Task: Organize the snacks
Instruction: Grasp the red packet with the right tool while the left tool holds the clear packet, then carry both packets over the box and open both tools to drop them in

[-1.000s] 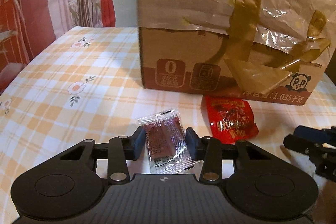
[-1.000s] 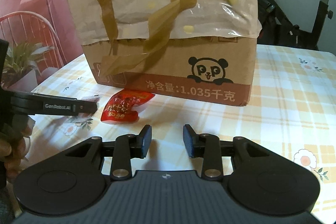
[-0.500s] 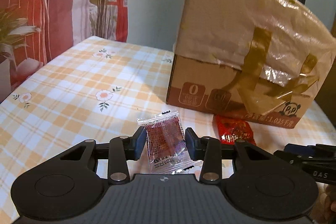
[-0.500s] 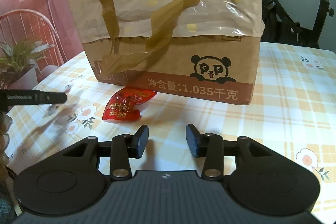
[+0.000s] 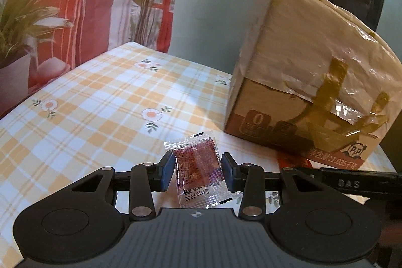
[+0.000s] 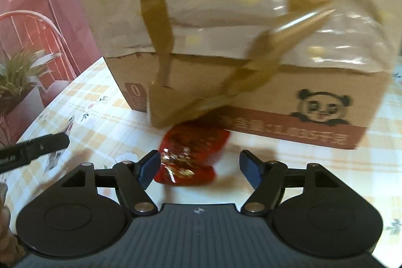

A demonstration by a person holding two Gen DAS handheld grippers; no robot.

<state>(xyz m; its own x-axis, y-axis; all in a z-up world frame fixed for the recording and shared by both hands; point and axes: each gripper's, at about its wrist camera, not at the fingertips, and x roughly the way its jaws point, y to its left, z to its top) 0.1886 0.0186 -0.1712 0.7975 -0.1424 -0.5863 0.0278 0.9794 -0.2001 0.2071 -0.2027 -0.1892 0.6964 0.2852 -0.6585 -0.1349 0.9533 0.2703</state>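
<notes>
While the left tongs (image 5: pixel 198 168) stay clamped on a small clear packet (image 5: pixel 198 171) with a dark red filling, lifted clear above the checked table (image 5: pixel 105 104), the right tongs (image 6: pixel 199 167) stand apart, their jaws having just been opening. A red snack bag (image 6: pixel 191 155) lies on the table between those open jaws, nearer the left one, with neither pad pressing on it. It sits just in front of the taped cardboard box (image 6: pixel 251 92), which bears a panda print.
</notes>
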